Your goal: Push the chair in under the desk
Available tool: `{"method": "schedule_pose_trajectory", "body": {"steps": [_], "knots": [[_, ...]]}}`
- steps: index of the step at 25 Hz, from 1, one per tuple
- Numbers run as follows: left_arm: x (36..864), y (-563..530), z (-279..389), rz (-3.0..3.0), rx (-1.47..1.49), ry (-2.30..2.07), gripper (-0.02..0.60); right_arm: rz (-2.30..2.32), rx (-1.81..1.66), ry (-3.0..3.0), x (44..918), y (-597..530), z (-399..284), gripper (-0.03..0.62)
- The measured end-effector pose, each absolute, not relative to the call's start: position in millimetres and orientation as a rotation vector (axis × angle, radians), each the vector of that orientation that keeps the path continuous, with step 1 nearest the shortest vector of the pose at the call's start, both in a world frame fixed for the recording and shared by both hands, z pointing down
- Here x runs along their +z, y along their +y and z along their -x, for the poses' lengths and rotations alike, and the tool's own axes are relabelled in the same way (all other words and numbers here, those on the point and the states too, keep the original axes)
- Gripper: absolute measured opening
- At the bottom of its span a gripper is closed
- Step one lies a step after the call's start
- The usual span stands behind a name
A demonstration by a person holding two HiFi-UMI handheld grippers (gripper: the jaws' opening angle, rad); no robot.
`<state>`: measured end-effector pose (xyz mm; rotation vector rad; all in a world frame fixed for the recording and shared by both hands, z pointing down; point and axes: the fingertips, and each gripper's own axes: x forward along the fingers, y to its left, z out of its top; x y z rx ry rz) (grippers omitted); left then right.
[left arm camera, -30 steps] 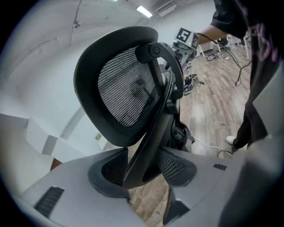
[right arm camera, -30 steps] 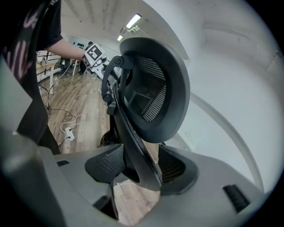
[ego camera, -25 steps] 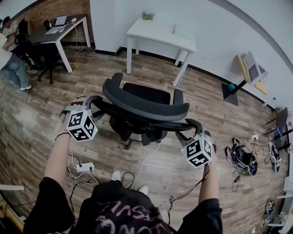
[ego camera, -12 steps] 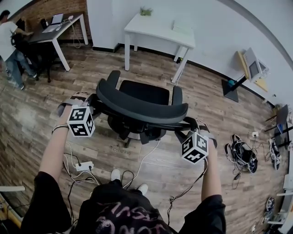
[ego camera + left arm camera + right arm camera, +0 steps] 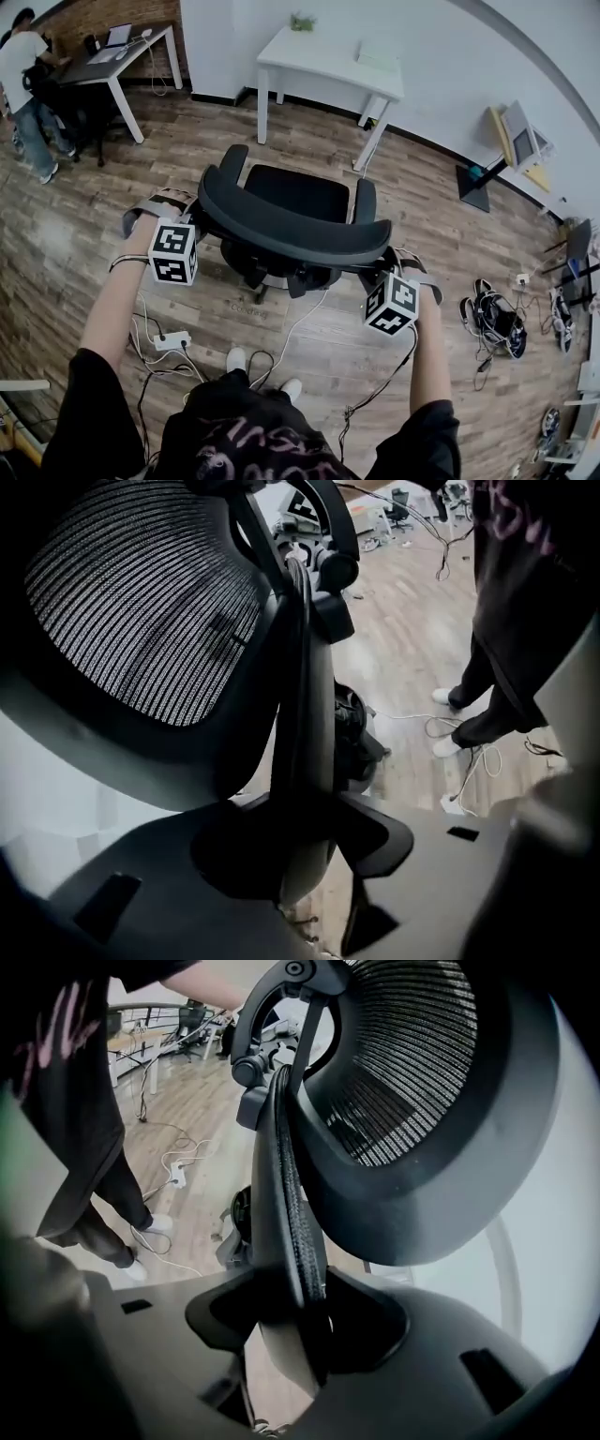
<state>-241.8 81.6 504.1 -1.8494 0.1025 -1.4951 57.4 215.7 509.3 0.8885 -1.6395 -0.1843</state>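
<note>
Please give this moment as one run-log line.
left gripper: jaws just closed on backrest left edge | right gripper: jaws just closed on right edge | chair: not yet under desk

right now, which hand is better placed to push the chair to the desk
Left, marginally. The left gripper and right gripper have each just been closing on a backrest edge; the desk stands ahead, slightly right, so a left-side push likely steers there.

The wood-plank floor [image 5: 84, 234] carries the chair [image 5: 295, 192], a desk [image 5: 319, 58], a power strip [image 5: 174, 341] and heaped cables [image 5: 495, 323].
</note>
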Motion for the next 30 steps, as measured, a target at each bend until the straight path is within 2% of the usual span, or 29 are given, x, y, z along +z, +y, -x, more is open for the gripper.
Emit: {"method": "schedule_pose_trajectory", "body": {"steps": [2, 9, 14, 30], "knots": [[505, 80, 242, 1.816, -1.491, 0.105, 0.166, -0.886, -0.194, -1.624, 512, 215, -57, 0.198], [509, 75, 243, 1.764, -1.490, 0.100, 0.145, -0.883, -0.224, -1.576, 517, 209, -59, 0.166], [510, 72, 241, 1.783, -1.504, 0.086, 0.143, -0.856, -0.257, -1.519, 521, 206, -63, 0.123], [511, 63, 239, 1.827, -1.479, 0.053, 0.135, -0.831, -0.222, -1.527, 526, 197, -62, 0.098]]}}
